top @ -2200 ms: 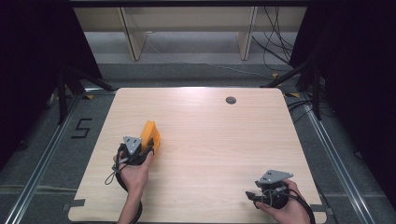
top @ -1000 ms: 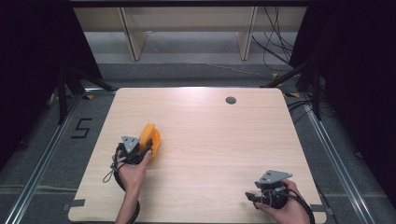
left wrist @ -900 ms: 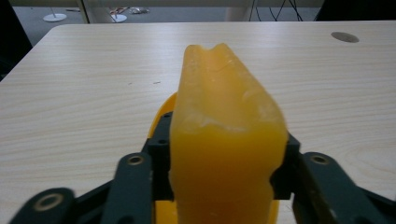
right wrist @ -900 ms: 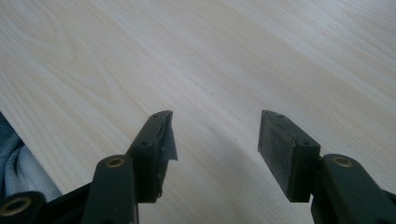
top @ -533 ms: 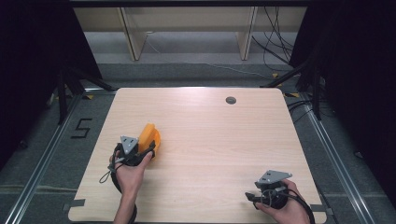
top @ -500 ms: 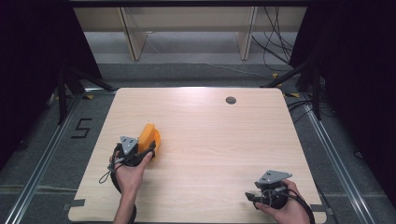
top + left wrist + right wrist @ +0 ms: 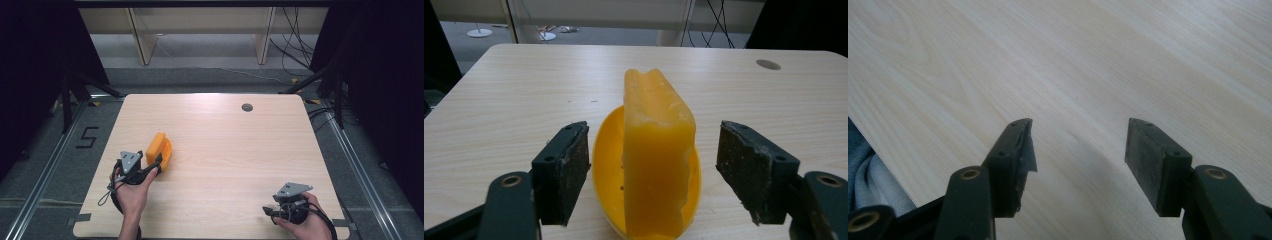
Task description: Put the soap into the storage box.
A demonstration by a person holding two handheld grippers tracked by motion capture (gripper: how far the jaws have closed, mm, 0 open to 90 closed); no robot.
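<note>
An orange block stands on edge in a yellow oval dish on the left part of the wooden table. In the high view the orange block lies just ahead of my left gripper. My left gripper is open, its jaws on either side of the block with gaps on both sides. My right gripper rests near the table's front right corner. In its own view the right gripper is open over bare wood, nothing between its jaws.
A dark round grommet sits near the table's far edge. Wooden shelf legs and cables stand on the floor beyond. A "5" marking is on the floor at left. The table edge runs close by the right gripper.
My left gripper has drawn back slightly toward the front of the table, leaving the orange block in place. The right gripper has not moved.
</note>
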